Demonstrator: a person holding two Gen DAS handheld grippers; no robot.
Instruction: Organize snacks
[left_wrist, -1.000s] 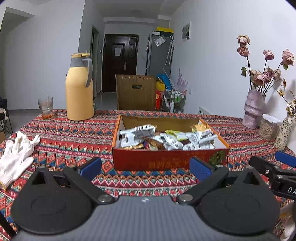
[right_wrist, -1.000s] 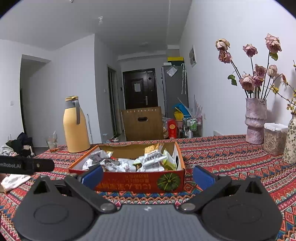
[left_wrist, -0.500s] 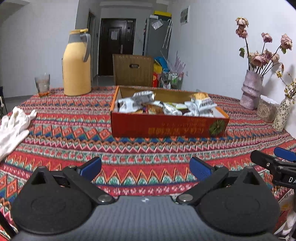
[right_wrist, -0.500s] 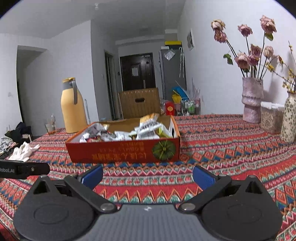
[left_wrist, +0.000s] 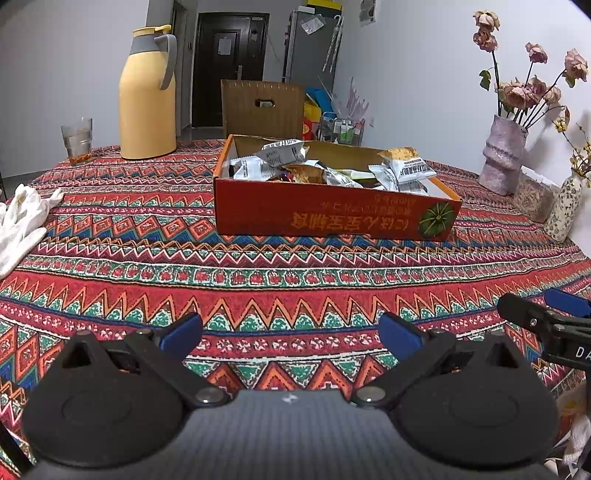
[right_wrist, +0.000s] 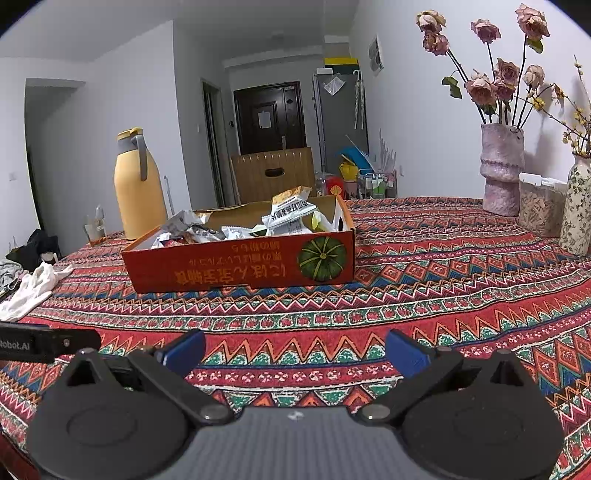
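Note:
A shallow red cardboard box (left_wrist: 332, 216) (right_wrist: 240, 267) with a green pumpkin print sits mid-table, heaped with several wrapped snack packets (left_wrist: 404, 168) (right_wrist: 291, 212). My left gripper (left_wrist: 291, 334) hovers low over the patterned tablecloth, well short of the box, open with nothing between its blue pads. My right gripper (right_wrist: 293, 349) is likewise open and empty, back from the box's front wall. The right gripper's tip also shows in the left wrist view at the right edge.
A yellow thermos jug (left_wrist: 147, 96) and a glass (left_wrist: 77, 142) stand at the back left. White gloves (left_wrist: 20, 221) lie at the left edge. A pink vase with dried roses (right_wrist: 502, 173), a clear container (right_wrist: 539, 210) and a floral vase (right_wrist: 578, 206) stand at the right.
Both grippers have pulled back from the box and dropped lower toward the near table edge; the box now looks farther away. Both stay open and empty.

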